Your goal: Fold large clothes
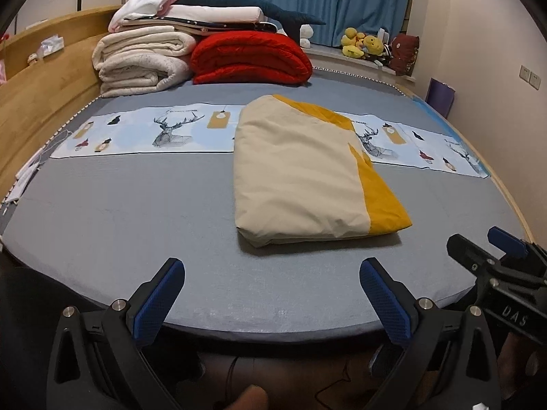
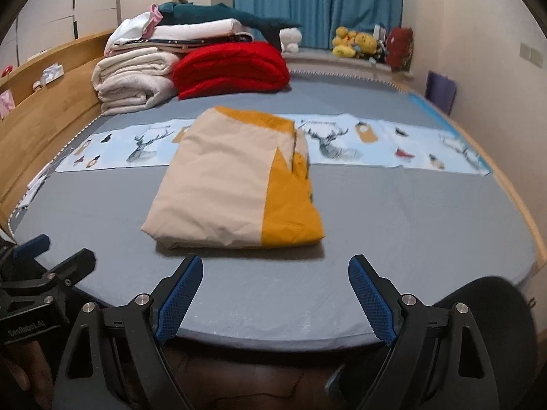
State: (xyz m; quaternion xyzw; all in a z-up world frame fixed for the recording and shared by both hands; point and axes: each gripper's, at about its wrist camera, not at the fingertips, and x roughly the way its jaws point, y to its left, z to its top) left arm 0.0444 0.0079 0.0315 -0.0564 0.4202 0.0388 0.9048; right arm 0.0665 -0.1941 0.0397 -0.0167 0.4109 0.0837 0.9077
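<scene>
The cloth (image 1: pixel 301 174) lies already folded in a neat packet in the middle of the bed (image 1: pixel 119 225) (nothing more seems left), and my left gripper (image 1: pixel 271 283) and right gripper (image 2: pixel 275 282) both stand wide open, empty, at the near edge.

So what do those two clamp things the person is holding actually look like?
Both look alike. The left gripper and the right gripper each have two black plastic arms with triangular cut-outs, round silver pivot bolts, and blue fingers with a dimpled, grippy texture. Seen from the opposite camera, the right gripper's body carries white "DAS" lettering, and the left's side reads something like "GenRobot.AI".
</scene>
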